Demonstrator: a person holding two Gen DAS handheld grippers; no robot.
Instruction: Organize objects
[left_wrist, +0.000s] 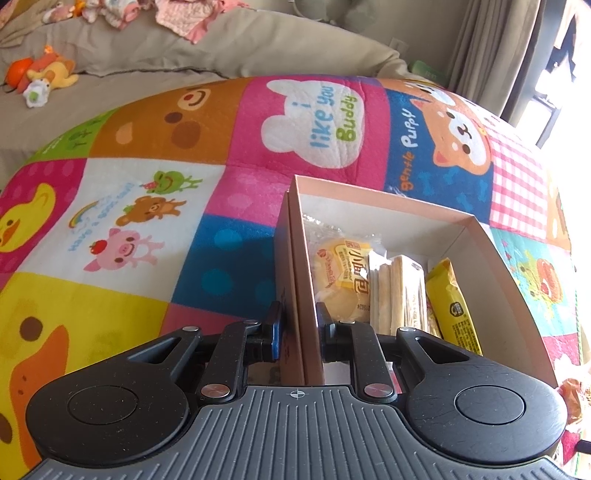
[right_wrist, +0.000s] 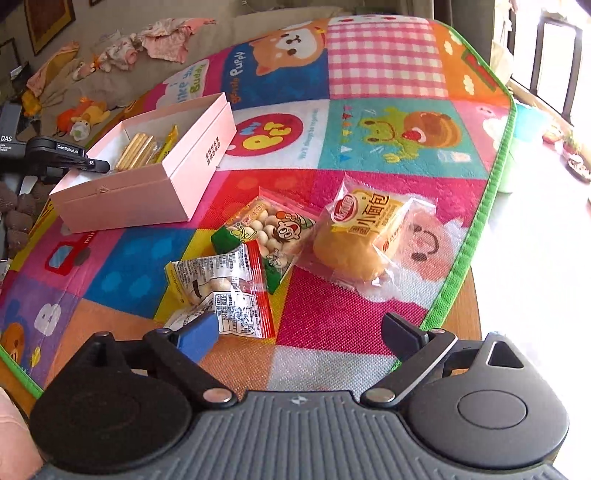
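Note:
A pink box (left_wrist: 502, 266) sits on the colourful patchwork mat. My left gripper (left_wrist: 300, 326) is shut on the box's left wall. Inside the box lie a wrapped bun (left_wrist: 341, 273), a pack of wafer sticks (left_wrist: 397, 291) and a yellow snack packet (left_wrist: 456, 314). In the right wrist view the box (right_wrist: 147, 192) is at the left, with my left gripper (right_wrist: 98, 166) at its far wall. My right gripper (right_wrist: 299, 334) is open and empty, just short of two packets of round snacks (right_wrist: 229, 291) (right_wrist: 271, 232) and a wrapped bun (right_wrist: 362, 236) on the mat.
The mat (right_wrist: 388, 74) covers a wooden table (right_wrist: 474, 295) whose edge shows at the right. A beige sofa (left_wrist: 110, 81) behind holds soft toys (left_wrist: 48, 74) and clothes (left_wrist: 184, 18). A window and curtain (left_wrist: 491, 48) are at the right.

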